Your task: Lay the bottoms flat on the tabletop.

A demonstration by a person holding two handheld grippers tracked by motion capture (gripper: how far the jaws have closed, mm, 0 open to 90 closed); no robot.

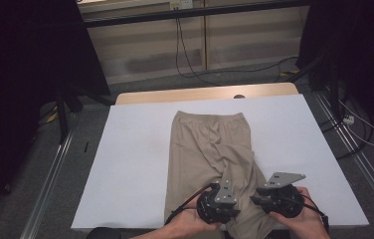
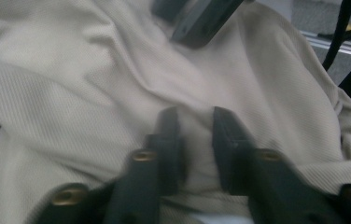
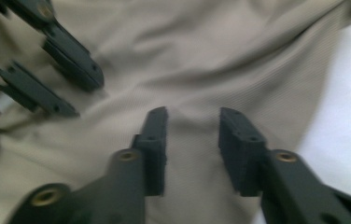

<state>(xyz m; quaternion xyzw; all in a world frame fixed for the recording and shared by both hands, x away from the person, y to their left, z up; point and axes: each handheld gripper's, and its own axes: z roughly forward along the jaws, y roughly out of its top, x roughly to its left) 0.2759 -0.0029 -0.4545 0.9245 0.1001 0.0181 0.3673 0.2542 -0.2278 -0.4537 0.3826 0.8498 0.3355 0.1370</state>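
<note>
From the high view, the beige trousers (image 1: 210,159) lie lengthwise down the white table (image 1: 135,164), waistband at the far end, leg ends under both claws at the near edge; the left gripper (image 1: 218,203) sits over the middle of the leg ends, the right gripper (image 1: 274,196) just beside it toward the cloth's right border; bare table lies open on either side, and the long axis runs straight away from the claws, so I judge a fold would carry the hem forward toward the waistband.

In the left gripper view, the jaws stand slightly apart with a ridge of trouser cloth (image 2: 117,93) rising between them, the pads not clearly pressing; the other claw's tips show ahead at the top.

In the right gripper view, the jaws are spread, cloth (image 3: 197,70) flat beneath the gap and nothing pinched; the fabric's edge meets white table to the claw's right; the left claw's tips (image 3: 66,70) rest on the cloth ahead and left.
</note>
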